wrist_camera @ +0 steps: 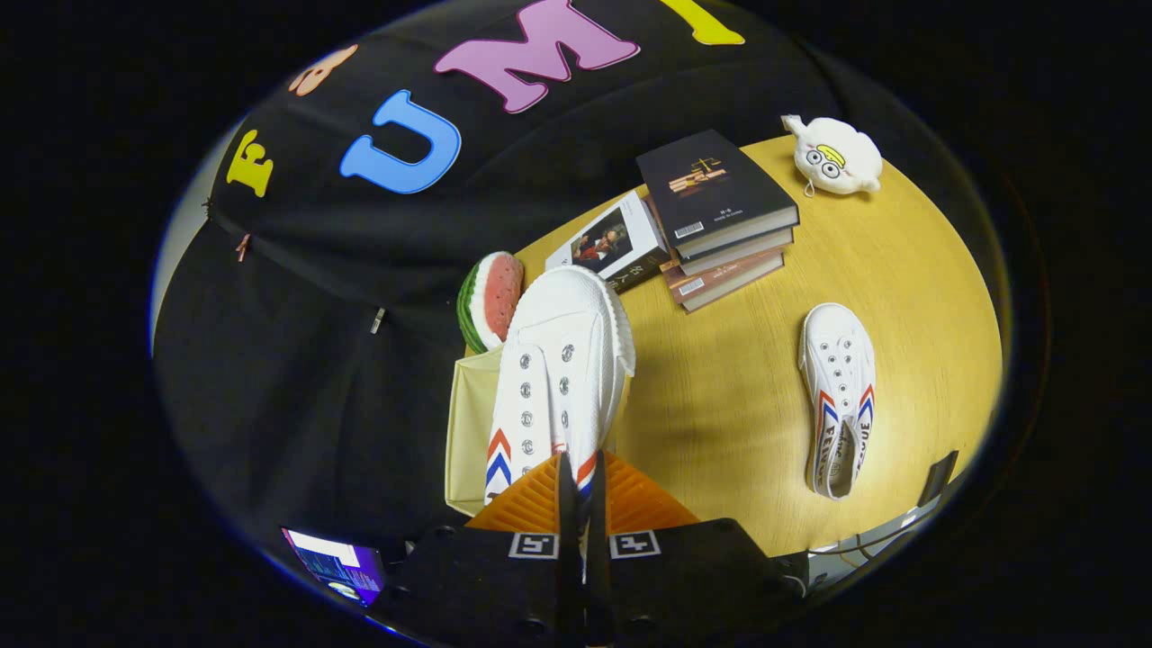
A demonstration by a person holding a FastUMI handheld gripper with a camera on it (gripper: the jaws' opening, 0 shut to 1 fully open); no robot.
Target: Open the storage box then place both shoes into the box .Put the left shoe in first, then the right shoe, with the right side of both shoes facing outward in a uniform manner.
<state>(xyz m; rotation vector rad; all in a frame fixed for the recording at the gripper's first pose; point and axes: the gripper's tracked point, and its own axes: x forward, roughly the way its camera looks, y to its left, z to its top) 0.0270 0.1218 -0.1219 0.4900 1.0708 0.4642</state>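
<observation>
The round wooden table (747, 405) has bare room between the held shoe and the second white shoe (839, 396), which lies flat well apart near the table's edge. The cream storage box (468, 432) sits at the opposite rim beside a watermelon toy (490, 301), with stacked books (720, 211) and a plush toy (835, 156) beyond. The gripper (580, 477) is clenched on a white shoe (558, 369), toe pointing away above the box; side lettering on the other shoe is probably a brand, too small to read.

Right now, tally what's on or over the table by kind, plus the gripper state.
Shoes: 2, one shut in the gripper over the storage box, one lying on the table at
Books: 4, three stacked, one beside them
Storage box: 1
Watermelon slice toy: 1
Plush toy: 1
Total: 9
</observation>
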